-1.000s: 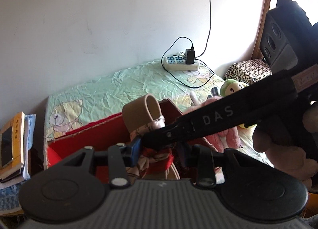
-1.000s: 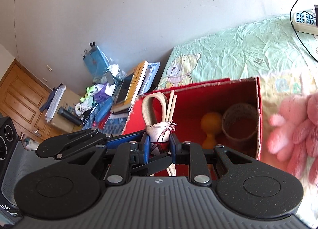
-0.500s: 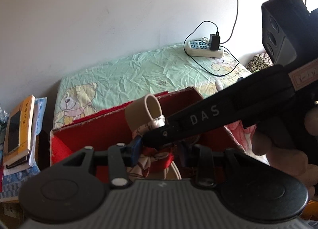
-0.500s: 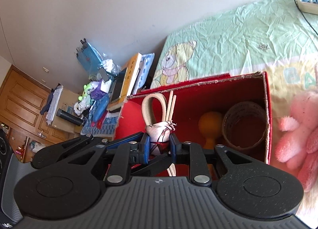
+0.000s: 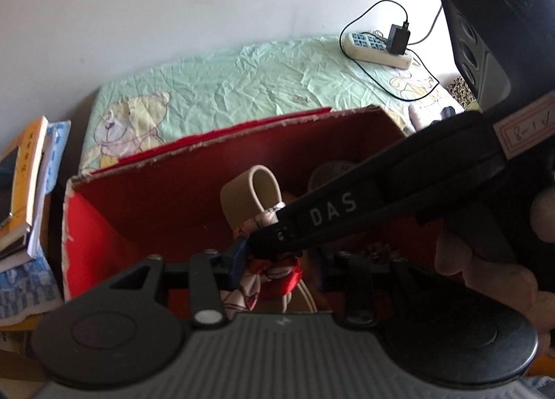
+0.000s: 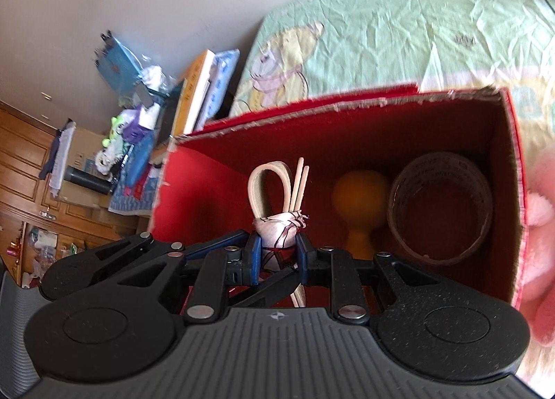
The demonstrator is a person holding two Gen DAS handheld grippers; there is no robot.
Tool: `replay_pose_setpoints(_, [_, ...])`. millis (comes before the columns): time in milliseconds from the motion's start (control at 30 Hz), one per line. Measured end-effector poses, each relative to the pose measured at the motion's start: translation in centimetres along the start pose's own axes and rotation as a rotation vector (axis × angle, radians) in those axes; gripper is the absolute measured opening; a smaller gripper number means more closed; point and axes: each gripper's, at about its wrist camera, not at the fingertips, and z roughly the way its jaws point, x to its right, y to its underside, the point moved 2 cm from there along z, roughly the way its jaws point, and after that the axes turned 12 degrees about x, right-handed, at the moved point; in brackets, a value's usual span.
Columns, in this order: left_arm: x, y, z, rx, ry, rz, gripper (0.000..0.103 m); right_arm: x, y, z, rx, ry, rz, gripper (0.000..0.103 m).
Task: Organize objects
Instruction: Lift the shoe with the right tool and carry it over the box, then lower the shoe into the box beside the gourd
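Red-lined box [image 6: 388, 128] already holds a tape roll [image 6: 440, 208] and an orange bulb [image 6: 360, 191]; both the right gripper [image 6: 277, 253] and left gripper [image 5: 277, 267] clench the cloth-tied bundle [image 6: 279, 229] above its floor, unreleased; a pink plush [image 6: 541, 260] waits outside.

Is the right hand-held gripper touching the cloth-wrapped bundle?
Touching. The right wrist view shows the right hand-held gripper with both blue pads pressed against the cloth-wrapped bundle, no gap either side.
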Motion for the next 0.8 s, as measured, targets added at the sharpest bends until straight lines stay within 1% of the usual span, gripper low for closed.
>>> replay_pose_setpoints(233, [-1.7,0.7,2.2,-0.060,0.042,-0.050,0.033,0.9,0.1,2.0,-0.069,0.030,0.025,0.023])
replay_pose_setpoints(433, [-1.8,1.0,3.5,-0.109,0.045,-0.045,0.032,1.4,0.1,3.2,-0.121,0.059,0.034,0.023])
replay_pose_setpoints(533, [-1.8,1.1,3.8,-0.124,0.036,-0.042,0.032,1.5,0.2,3.6,-0.129,0.068,0.033,0.023])
replay_pose_setpoints(767, [-1.9,1.4,4.6,-0.158,0.004,-0.039,0.032,1.5,0.4,4.2,-0.113,0.094,0.018,0.023])
replay_pose_setpoints(800, [-1.9,1.3,4.5,-0.150,-0.003,-0.034,0.035,1.6,0.4,4.2,-0.110,0.096,0.018,0.023])
